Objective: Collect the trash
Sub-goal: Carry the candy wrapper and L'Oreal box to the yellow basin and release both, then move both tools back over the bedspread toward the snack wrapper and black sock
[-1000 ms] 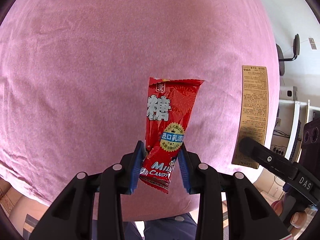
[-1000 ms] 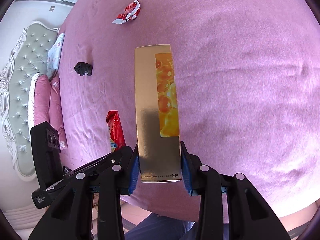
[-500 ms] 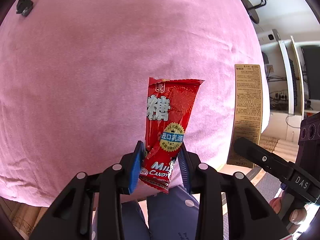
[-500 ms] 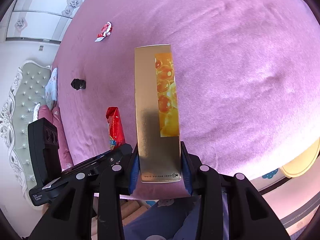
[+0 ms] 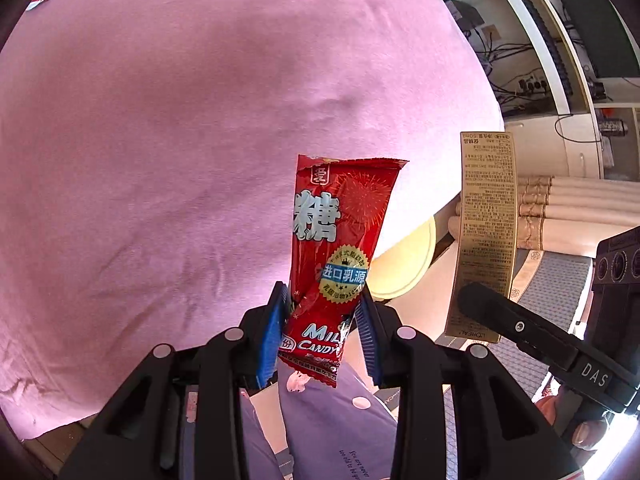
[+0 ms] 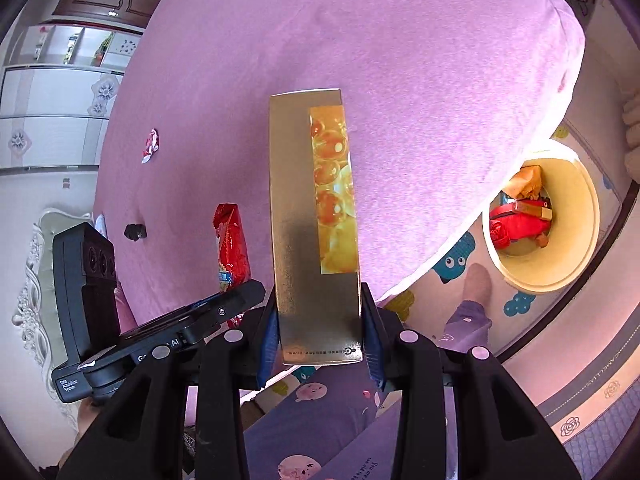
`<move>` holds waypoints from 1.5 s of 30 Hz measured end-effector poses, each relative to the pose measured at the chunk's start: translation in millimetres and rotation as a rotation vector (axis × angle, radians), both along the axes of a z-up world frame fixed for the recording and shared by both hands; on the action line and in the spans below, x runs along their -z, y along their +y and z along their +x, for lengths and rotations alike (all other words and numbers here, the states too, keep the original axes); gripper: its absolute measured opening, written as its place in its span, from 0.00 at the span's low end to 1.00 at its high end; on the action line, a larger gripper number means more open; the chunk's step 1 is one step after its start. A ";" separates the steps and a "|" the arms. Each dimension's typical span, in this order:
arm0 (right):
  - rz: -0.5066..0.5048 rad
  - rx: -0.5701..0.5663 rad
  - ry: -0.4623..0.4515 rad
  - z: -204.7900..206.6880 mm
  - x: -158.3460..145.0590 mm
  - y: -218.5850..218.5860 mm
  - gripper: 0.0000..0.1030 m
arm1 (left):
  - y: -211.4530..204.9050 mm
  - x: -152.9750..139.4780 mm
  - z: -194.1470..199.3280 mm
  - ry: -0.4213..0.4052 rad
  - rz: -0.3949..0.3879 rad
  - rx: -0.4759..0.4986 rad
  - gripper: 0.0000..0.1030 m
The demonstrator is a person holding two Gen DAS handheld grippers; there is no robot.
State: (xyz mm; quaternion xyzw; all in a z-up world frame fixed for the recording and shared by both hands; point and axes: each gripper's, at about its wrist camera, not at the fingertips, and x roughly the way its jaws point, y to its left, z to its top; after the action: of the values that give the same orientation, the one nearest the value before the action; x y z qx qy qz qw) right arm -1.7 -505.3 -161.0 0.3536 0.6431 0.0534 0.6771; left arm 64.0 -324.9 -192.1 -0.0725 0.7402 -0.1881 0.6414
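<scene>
Now we pinch a red candy wrapper (image 5: 336, 256) between the pads of our left gripper (image 5: 322, 336), and our right gripper (image 6: 318, 340) clamps a tall gold box (image 6: 314, 220) upright. Behind both spreads the pink bedspread (image 6: 400, 60). At the right edge of the right view a cream bin (image 6: 576, 216) sits on the floor, trash inside; another wrapper (image 6: 151, 145) lies at left on the bed.
</scene>
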 end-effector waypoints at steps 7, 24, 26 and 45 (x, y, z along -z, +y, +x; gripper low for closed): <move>-0.027 0.113 0.025 -41.5 8.9 -97.7 0.34 | -96.5 6.9 -30.1 0.022 0.016 0.113 0.33; -0.025 0.336 0.121 -121.7 53.7 -229.8 0.42 | -244.0 45.2 -83.8 0.095 0.033 0.331 0.77; -0.023 0.359 0.127 -128.5 57.0 -236.5 0.42 | -242.5 45.5 -85.3 0.104 0.043 0.333 0.77; -0.036 0.207 0.064 -61.0 25.5 -164.1 0.42 | -168.3 10.2 -54.4 0.026 0.012 0.203 0.77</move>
State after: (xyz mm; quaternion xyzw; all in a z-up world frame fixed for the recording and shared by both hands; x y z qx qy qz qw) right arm -62.7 -669.3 -186.5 0.4075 0.6253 -0.0396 0.6644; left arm 9.6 -493.2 -202.3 0.0042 0.7530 -0.2468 0.6100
